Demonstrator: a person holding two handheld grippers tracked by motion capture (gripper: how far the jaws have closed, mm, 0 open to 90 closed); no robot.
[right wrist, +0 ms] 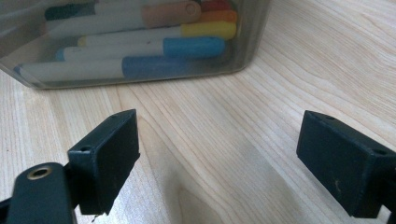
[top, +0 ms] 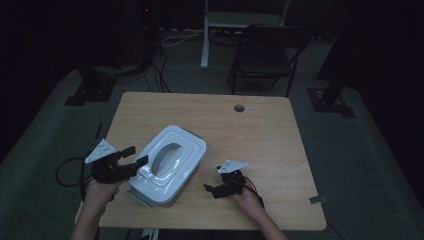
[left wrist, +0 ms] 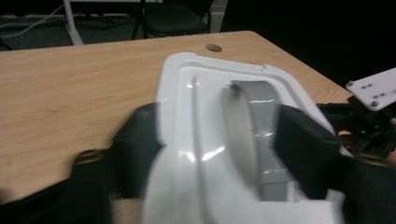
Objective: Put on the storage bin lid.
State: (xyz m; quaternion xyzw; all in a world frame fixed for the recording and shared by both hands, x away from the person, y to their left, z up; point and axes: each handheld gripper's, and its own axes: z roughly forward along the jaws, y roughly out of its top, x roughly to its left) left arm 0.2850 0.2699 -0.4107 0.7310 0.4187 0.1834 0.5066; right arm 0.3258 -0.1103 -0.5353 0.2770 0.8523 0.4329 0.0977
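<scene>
A storage box with a white lid (top: 172, 160) stands on the wooden table (top: 250, 135), left of centre. Across the lid's hollow runs a grey handle (left wrist: 254, 126). My left gripper (top: 136, 155) is at the box's near-left corner, its jaws spread over the lid (left wrist: 201, 140) on either side of the handle, with neither pad pressing on it. My right gripper (top: 214, 181) rests low on the table to the right of the box, open and holding nothing (right wrist: 224, 163). Through the box's clear wall (right wrist: 243, 51), several coloured markers (right wrist: 140, 42) lie stacked inside.
A cable hole (top: 239, 107) sits near the table's far edge. Beyond the table stand a dark folding chair (top: 265, 55) and a white desk leg (top: 205, 40), with cables (top: 160, 65) on the grey floor. The room is dim.
</scene>
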